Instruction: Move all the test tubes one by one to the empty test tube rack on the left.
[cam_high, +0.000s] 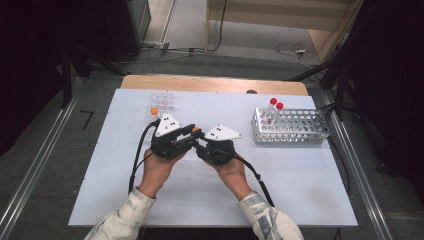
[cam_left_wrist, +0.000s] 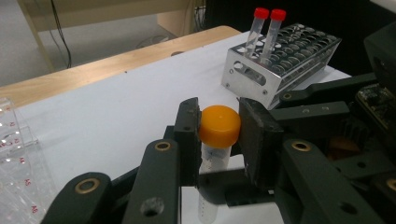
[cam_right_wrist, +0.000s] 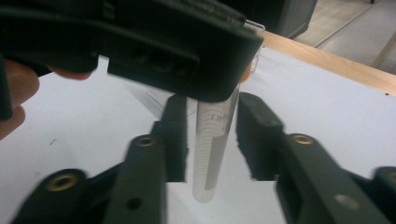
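Observation:
A clear tube with an orange cap (cam_left_wrist: 219, 126) stands upright between the two grippers at the table's middle (cam_high: 195, 131). My left gripper (cam_left_wrist: 219, 116) is shut on the cap, one pad pressed against each side. Lower down, the tube's clear body (cam_right_wrist: 212, 149) sits between the jaws of my right gripper (cam_right_wrist: 212, 112), which is open, with a narrow gap on either side of the tube. In the high view the left gripper (cam_high: 189, 134) and right gripper (cam_high: 201, 141) meet tip to tip. The left gripper's black body (cam_right_wrist: 140, 46) hides the cap in the right gripper view.
A metal tube rack (cam_high: 291, 126) at the right holds two red-capped tubes (cam_high: 276, 106) at its far left corner. A clear plastic rack (cam_high: 162, 99) stands at the back left with an orange-capped tube (cam_high: 154, 111) by it. The white table top (cam_high: 210, 200) ends in a wooden strip at the far edge.

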